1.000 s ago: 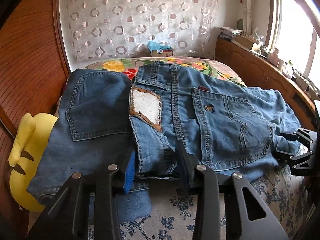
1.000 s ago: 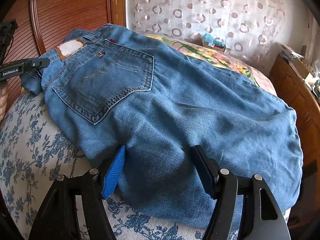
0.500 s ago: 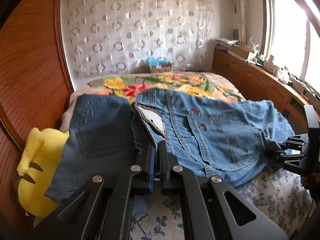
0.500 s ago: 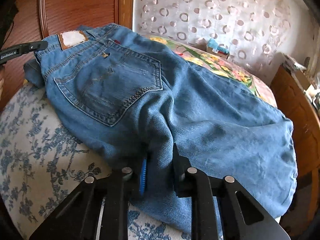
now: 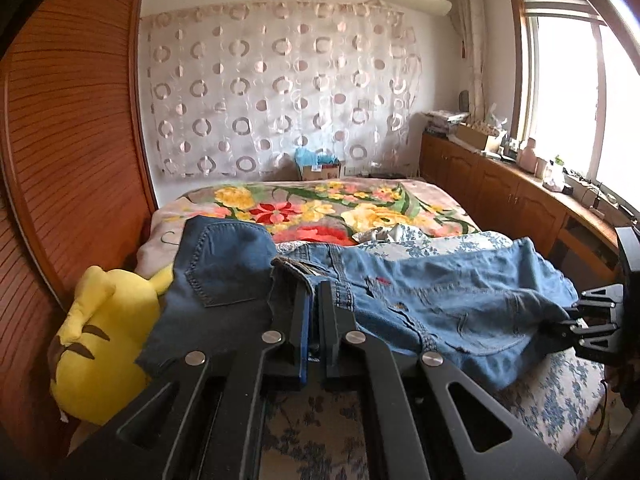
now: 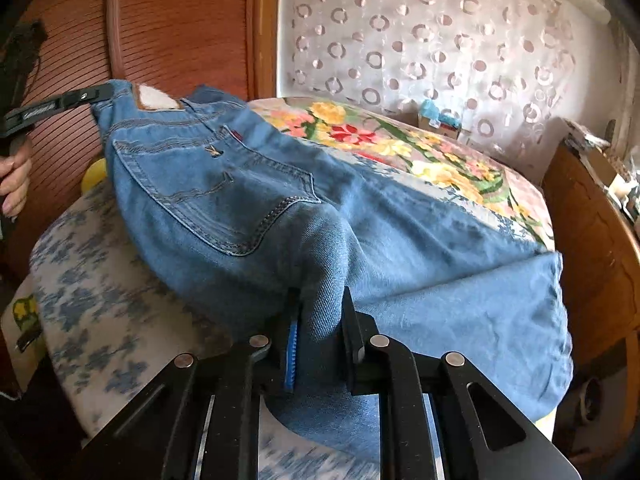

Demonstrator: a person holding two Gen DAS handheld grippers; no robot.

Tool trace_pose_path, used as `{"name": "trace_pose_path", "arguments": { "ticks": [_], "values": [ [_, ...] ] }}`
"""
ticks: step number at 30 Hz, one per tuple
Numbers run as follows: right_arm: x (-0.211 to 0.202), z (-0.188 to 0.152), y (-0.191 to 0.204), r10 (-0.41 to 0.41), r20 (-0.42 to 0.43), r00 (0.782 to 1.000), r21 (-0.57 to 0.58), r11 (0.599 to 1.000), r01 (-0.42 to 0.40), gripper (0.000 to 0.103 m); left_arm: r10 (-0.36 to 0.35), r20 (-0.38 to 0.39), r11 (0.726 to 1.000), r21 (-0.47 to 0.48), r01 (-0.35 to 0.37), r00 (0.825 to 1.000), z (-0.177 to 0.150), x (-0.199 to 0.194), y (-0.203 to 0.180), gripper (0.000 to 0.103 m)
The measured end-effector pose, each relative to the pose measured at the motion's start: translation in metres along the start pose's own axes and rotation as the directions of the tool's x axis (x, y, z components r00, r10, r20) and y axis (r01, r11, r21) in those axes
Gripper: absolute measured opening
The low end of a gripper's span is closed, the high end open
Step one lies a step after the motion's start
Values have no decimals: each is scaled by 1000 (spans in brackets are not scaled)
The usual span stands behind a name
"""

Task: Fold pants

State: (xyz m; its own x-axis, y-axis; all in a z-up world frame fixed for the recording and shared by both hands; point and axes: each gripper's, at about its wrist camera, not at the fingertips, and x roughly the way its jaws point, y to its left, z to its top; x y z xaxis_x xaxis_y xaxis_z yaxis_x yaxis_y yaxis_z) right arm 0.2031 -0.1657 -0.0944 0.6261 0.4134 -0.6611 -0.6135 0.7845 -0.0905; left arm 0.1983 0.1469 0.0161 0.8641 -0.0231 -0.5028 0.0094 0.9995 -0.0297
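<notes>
The blue jeans (image 5: 460, 296) lie across the bed, back pocket up. My left gripper (image 5: 313, 300) is shut on the jeans' waistband and holds it lifted. My right gripper (image 6: 318, 312) is shut on a pinched fold of denim below the back pocket (image 6: 224, 200). The jeans (image 6: 420, 264) stretch between the two grippers. The right gripper shows at the right edge of the left wrist view (image 5: 592, 328). The left gripper shows at the top left of the right wrist view (image 6: 68, 100). A second, darker pair of jeans (image 5: 216, 292) lies to the left.
A yellow plush toy (image 5: 100, 340) sits at the bed's left edge by the wooden headboard (image 5: 68, 160). A floral blanket (image 5: 320, 208) covers the far bed. A wooden cabinet (image 5: 500, 196) runs along the right, under the window. A cardboard box (image 5: 320, 168) stands by the far wall.
Both grippers closed on the denim, the left on the waistband, the right below the pocket. Both have since lifted, raising and bunching the jeans.
</notes>
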Motion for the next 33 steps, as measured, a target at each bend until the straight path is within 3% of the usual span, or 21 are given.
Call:
{"name": "trace_pose_path", "arguments": {
  "ticks": [10, 16, 20, 24, 27, 33],
  "values": [
    [-38, -42, 61, 46, 31, 998, 0, 999, -46, 17, 6, 41, 1000, -30, -5, 999, -36, -72, 21, 4],
    [-58, -65, 89, 79, 60, 995, 13, 997, -80, 17, 20, 22, 998, -67, -19, 1000, -72, -106, 35, 4],
    [-48, -79, 99, 87, 40, 995, 33, 996, -88, 18, 1, -44, 994, -108, -5, 999, -103, -107, 38, 4],
    [-32, -82, 97, 116, 31, 993, 93, 989, -119, 22, 17, -111, 996, -90, -27, 994, -130, -99, 31, 4],
    [-32, -86, 87, 138, 30, 990, 115, 983, -140, 30, 31, -147, 996, -83, -44, 989, -138, -93, 27, 4],
    [-60, -91, 74, 135, 65, 989, 112, 984, -142, 35, 41, -156, 996, -73, -53, 987, -144, -92, 27, 6]
  ]
}}
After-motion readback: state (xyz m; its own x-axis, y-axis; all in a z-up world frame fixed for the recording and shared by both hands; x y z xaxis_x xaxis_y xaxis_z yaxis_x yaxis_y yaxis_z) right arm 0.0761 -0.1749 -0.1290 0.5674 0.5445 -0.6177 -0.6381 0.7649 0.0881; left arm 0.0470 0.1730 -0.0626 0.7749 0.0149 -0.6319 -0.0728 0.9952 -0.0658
